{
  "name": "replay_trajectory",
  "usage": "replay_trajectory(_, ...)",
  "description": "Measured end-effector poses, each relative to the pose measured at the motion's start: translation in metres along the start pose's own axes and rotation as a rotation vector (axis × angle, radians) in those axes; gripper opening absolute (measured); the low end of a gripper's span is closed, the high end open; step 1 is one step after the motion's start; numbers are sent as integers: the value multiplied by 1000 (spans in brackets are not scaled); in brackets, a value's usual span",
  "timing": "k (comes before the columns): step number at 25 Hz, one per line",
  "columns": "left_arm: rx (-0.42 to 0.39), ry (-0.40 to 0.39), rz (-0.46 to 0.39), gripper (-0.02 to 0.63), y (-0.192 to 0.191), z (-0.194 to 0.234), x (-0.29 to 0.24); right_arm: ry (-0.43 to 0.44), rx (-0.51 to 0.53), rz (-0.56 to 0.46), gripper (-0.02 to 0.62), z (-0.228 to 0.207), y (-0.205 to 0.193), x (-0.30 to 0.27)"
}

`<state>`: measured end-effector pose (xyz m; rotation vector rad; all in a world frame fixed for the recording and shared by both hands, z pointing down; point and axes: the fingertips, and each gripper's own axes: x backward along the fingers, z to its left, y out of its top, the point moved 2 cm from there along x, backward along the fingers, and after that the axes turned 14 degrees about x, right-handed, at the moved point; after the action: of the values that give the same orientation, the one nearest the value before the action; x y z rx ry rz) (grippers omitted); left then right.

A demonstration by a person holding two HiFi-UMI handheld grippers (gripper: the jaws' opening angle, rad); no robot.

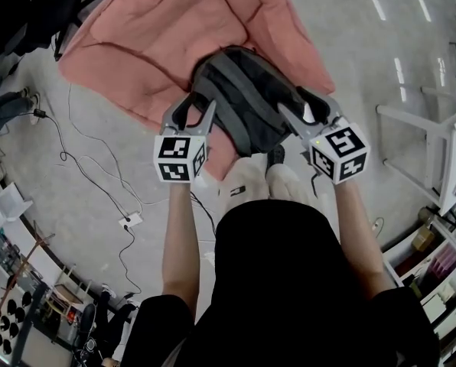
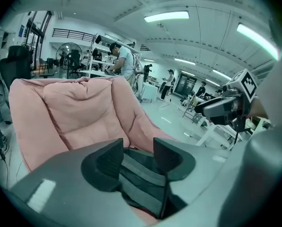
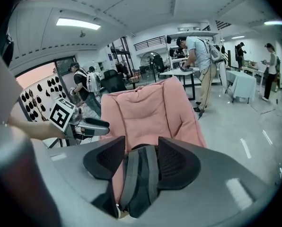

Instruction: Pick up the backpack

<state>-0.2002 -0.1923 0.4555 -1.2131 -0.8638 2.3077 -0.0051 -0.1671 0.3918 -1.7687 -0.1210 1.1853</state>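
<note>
A dark grey backpack (image 1: 243, 90) with lighter grey straps lies on a pink quilt (image 1: 144, 44) spread on the floor. My left gripper (image 1: 191, 112) hovers over the pack's left edge, its jaws apart with nothing pressed between them. My right gripper (image 1: 308, 109) hangs over the pack's right edge, likewise open. In the left gripper view the backpack (image 2: 141, 181) shows through the gap of the left gripper (image 2: 137, 157), with the right gripper (image 2: 224, 107) off to the side. In the right gripper view the straps of the backpack (image 3: 138, 183) show beyond the right gripper (image 3: 141, 161).
The person's light shoes (image 1: 251, 183) stand at the quilt's near edge. Cables and a power strip (image 1: 130, 221) lie on the floor at left. A white table frame (image 1: 434, 140) stands at right, and shelves line the lower corners. People work at tables (image 3: 198, 56) in the background.
</note>
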Motion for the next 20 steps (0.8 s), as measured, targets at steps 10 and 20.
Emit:
replay_trajectory(10, 72, 39, 77, 201, -30, 51, -45, 23, -32, 71, 199, -12, -23, -56)
replay_trajectory(20, 162, 60, 131, 221, -62, 90, -86, 62, -37, 107, 199, -17, -51, -102)
